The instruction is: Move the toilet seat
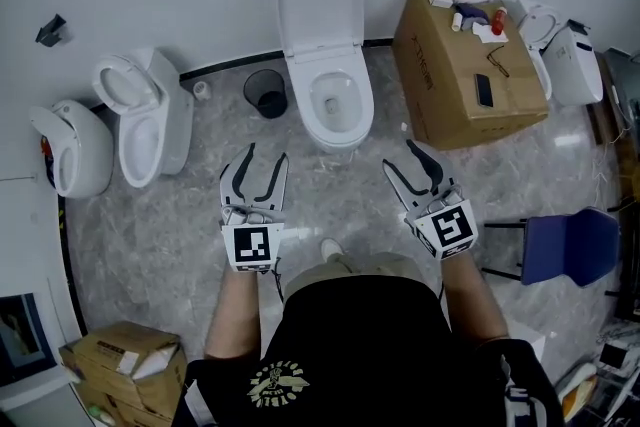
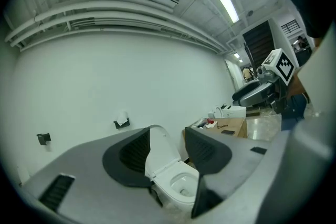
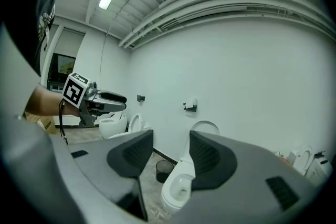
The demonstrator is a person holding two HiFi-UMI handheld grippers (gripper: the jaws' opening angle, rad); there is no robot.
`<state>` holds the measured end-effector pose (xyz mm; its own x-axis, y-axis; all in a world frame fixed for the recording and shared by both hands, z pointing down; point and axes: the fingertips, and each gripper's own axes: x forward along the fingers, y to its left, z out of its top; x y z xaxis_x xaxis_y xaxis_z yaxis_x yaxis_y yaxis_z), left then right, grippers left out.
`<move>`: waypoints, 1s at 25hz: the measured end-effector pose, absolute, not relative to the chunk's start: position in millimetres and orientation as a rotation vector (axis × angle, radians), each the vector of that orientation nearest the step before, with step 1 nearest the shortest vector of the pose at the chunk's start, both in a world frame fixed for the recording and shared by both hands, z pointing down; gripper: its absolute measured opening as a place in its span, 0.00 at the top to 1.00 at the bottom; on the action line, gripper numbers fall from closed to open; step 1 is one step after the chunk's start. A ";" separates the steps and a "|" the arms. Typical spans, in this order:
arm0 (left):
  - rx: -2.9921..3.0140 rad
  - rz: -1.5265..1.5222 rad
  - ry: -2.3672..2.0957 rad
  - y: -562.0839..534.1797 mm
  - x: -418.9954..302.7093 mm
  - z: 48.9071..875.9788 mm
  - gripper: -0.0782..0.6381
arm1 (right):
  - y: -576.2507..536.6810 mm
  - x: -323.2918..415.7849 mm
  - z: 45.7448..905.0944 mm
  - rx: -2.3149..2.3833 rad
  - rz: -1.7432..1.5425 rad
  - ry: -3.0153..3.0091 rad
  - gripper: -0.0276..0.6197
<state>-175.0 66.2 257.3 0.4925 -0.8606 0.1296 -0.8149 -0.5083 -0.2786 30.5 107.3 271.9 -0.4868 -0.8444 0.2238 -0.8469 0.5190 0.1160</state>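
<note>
Both jaw pairs apart, empty: L gripper [image 1: 266, 155], R gripper [image 1: 398, 155]; toilet seat [image 1: 309, 105] well ahead of fingers [image 1: 243, 171].

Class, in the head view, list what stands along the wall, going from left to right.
Rounded white toilet → white toilet with lid up → black bin → middle toilet → cardboard box → far-right toilet

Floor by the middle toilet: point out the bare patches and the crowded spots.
Bare floor lies before the middle toilet, between the left gripper and right gripper, and between the neighbouring toilet and waste bin. Crowded: the cardboard box stands close beside the toilet, blue chair beyond.
</note>
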 end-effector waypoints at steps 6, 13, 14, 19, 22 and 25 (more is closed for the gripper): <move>-2.589 -0.392 1.447 54.0 -178.0 268.9 0.59 | 102.0 44.9 275.6 1.496 0.030 -2.476 0.64; -2.608 -0.394 1.438 39.1 -163.4 276.7 0.59 | 92.9 57.0 288.0 1.487 0.064 -2.455 0.64; -2.610 -0.397 1.433 36.5 -161.3 276.7 0.59 | 89.5 58.4 288.6 1.484 0.066 -2.455 0.64; -2.612 -0.409 1.429 20.5 -154.4 278.8 0.59 | 68.9 63.9 290.6 1.485 0.075 -2.462 0.64; -2.608 -0.414 1.439 6.9 -151.2 280.1 0.59 | 55.6 65.4 295.9 1.466 0.088 -2.468 0.64; -2.611 -0.422 1.440 -6.5 -145.4 283.2 0.59 | 42.5 68.1 300.2 1.442 0.092 -2.471 0.64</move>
